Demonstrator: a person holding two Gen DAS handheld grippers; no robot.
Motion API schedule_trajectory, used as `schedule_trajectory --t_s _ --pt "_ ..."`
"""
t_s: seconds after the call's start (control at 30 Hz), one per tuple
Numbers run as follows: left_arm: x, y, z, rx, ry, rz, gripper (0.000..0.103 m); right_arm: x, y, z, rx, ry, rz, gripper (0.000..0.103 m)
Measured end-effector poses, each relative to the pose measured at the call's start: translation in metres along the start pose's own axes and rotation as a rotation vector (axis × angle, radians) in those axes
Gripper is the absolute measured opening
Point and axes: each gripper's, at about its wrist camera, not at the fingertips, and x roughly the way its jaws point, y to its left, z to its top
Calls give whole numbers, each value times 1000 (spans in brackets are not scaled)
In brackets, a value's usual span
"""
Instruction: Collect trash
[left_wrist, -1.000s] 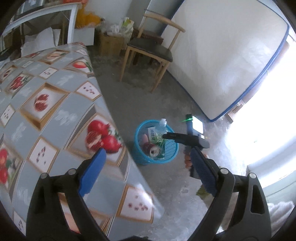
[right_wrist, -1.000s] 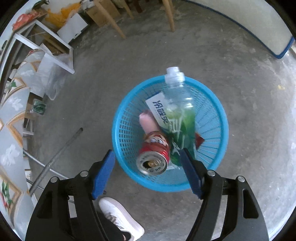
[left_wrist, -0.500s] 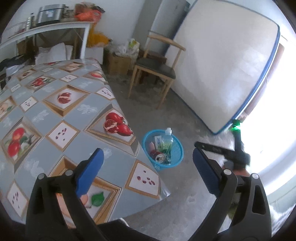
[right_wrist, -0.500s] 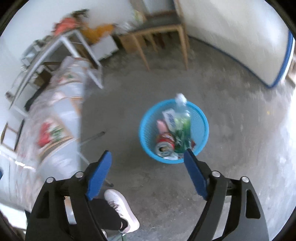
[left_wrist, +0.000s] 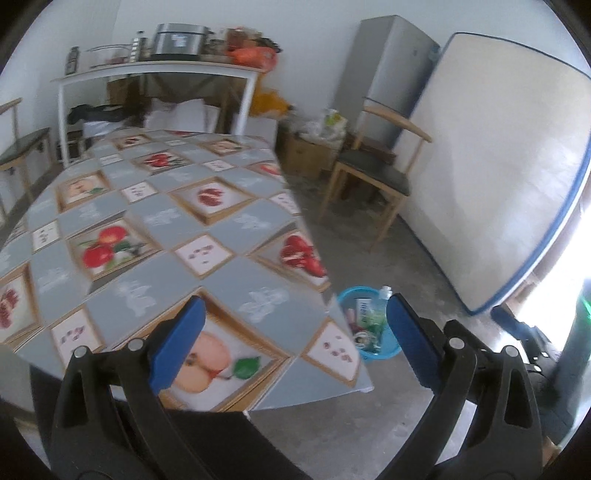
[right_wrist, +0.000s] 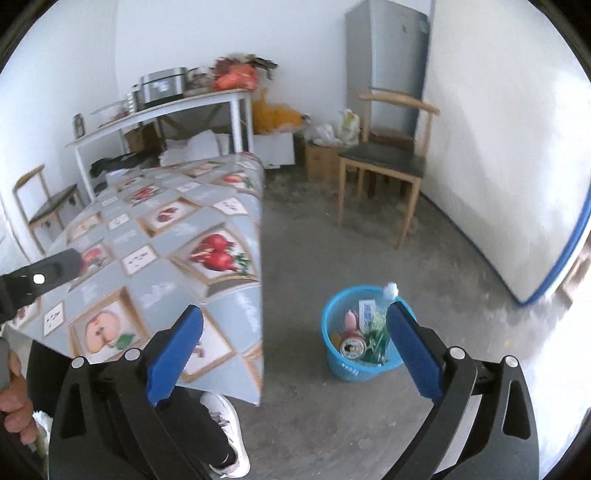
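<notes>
Both grippers hang with jaws spread wide and nothing between them: the left gripper (left_wrist: 293, 341) over the fruit-print tablecloth (left_wrist: 155, 236), the right gripper (right_wrist: 295, 345) above the concrete floor. The blue basket (right_wrist: 349, 369) stands on the floor beside the table, holding a red can (right_wrist: 352, 345), a clear bottle (right_wrist: 384, 314) and a white carton (right_wrist: 367, 310) whose blue print is too small to read.
</notes>
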Motion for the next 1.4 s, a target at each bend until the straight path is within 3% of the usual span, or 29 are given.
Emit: schedule_trajectory --t_s 0.27,0.37,0.5,0.63,0.77,1.1,1.4 --pt "-24 21 -8 36 -12 241 94 -6 31 -5 16 24 11 96" --pt "-34 29 -11 44 -37 285 94 -12 36 -6 17 -12 -24 96" --pt "-39 35 -17 74 -13 329 94 -24 44 -9 6 -50 -72 96" --pt "-44 43 -28 28 18 304 94 -31 57 -17 -74 -51 -124 96" --pt "-36 46 -45 -21 102 280 94 -37 66 -34 -133 -37 -170 96" --pt "-26 28 -61 59 176 321 94 -32 20 -54 37 74 -177 96" --pt "-17 19 -61 90 200 347 94 -23 0 -60 91 95 -171 96"
